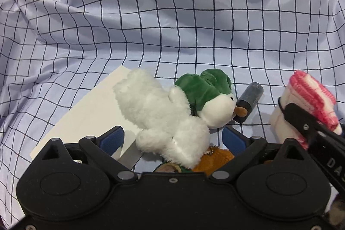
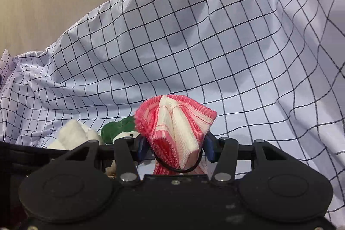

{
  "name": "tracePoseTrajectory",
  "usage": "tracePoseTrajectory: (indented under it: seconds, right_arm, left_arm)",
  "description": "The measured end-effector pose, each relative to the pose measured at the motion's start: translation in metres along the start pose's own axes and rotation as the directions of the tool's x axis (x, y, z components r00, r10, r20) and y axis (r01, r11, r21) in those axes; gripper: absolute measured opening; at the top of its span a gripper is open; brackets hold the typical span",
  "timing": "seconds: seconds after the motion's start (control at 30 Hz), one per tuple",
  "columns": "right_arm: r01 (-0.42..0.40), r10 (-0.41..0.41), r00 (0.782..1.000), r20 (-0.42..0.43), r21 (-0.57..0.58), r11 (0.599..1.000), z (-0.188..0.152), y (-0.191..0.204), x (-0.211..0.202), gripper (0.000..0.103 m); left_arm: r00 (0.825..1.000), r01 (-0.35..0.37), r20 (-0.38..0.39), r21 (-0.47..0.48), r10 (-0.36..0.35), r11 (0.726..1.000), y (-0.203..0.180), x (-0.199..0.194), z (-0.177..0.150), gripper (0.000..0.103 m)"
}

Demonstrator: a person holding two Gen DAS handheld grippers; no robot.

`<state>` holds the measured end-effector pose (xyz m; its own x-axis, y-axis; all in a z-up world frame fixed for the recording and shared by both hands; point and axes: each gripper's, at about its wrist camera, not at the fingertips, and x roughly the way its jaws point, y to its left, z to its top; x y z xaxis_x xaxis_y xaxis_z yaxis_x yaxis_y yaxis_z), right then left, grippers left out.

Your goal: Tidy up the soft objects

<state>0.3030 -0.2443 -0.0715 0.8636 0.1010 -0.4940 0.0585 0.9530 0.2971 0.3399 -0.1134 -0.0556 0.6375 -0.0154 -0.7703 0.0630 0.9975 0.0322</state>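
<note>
- The right gripper (image 2: pixel 175 149) squeezes the pink and white cloth (image 2: pixel 175 124) and holds it up, off to one side of the white plush duck (image 1: pixel 172 113)
- The left gripper (image 1: pixel 173 140) is wide open with the duck's fluffy body between its fingers, not pinched
- The duck lies on the checked sheet (image 1: pixel 172 25), so sorting looks far from done

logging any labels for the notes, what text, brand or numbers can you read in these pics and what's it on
"DA", cut off by the frame edge: white raised letters on the black body of the right gripper, seen in the left wrist view.
Dark cylinder beside the plush duck: no readable label.
Pink and white cloth, white card, checked sheet: no text.
</note>
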Motion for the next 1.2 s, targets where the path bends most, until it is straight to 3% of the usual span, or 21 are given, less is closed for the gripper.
tracePoseTrajectory:
  seconds: [0.1,0.17,0.23,0.4,0.47,0.5,0.67,0.8,0.87,0.93,0.97,1.2]
  right_arm:
    - [0.013,-0.013,1.0,0.004,0.013,1.0,-0.001,-0.004,-0.002,0.05]
    - [0.017,-0.017,1.0,0.004,0.029,0.999,-0.001,-0.008,-0.004,0.05]
    - [0.021,-0.022,1.0,0.004,0.04,0.999,-0.001,-0.011,-0.005,0.05]
    - [0.028,-0.028,1.0,0.007,0.048,0.998,-0.001,-0.016,-0.011,0.05]
    - [0.028,-0.028,1.0,0.006,0.054,0.998,-0.001,-0.017,-0.013,0.05]
    - [0.026,-0.026,1.0,0.006,0.057,0.998,-0.001,-0.018,-0.015,0.05]
    - [0.023,-0.024,1.0,0.002,0.056,0.998,-0.002,-0.015,-0.018,0.05]
    - [0.016,-0.016,1.0,-0.001,0.056,0.998,-0.002,-0.012,-0.019,0.05]
    - [0.013,-0.013,1.0,-0.002,0.049,0.999,-0.003,-0.01,-0.02,0.05]
    - [0.012,-0.012,1.0,-0.005,0.045,0.999,-0.004,-0.01,-0.02,0.05]
    - [0.012,-0.012,1.0,-0.005,0.046,0.999,-0.004,-0.01,-0.02,0.05]
    - [0.023,-0.023,1.0,-0.002,0.053,0.998,-0.003,-0.016,-0.021,0.05]
  left_arm:
    - [1.0,-0.022,0.004,-0.014,0.022,1.0,-0.004,0.002,0.001,0.094]
    - [0.999,-0.043,0.02,-0.003,0.043,0.999,-0.008,0.002,0.001,0.086]
    - [0.994,-0.103,0.051,0.043,0.101,0.994,-0.015,0.001,-0.001,0.058]
    - [0.995,-0.062,0.077,0.059,0.057,0.996,-0.011,-0.005,0.001,0.043]
    - [0.995,-0.043,0.097,0.056,0.037,0.998,-0.005,-0.013,0.005,0.023]
    - [0.994,-0.027,0.11,0.056,0.021,0.998,-0.002,-0.018,0.007,0.021]
    - [0.993,-0.027,0.119,0.051,0.021,0.998,0.014,-0.027,0.017,0.021]
    - [0.997,0.019,0.074,0.003,-0.019,1.0,0.031,-0.024,0.019,0.021]
    - [0.998,0.031,0.064,-0.009,-0.03,0.999,0.033,-0.025,0.014,0.03]
    - [0.997,0.038,0.061,0.009,-0.039,0.999,0.027,-0.026,0.007,0.055]
    - [0.997,0.038,0.067,0.016,-0.039,0.999,0.024,-0.027,0.004,0.059]
    - [0.997,0.067,0.028,0.04,-0.068,0.997,0.0,-0.017,0.0,0.063]
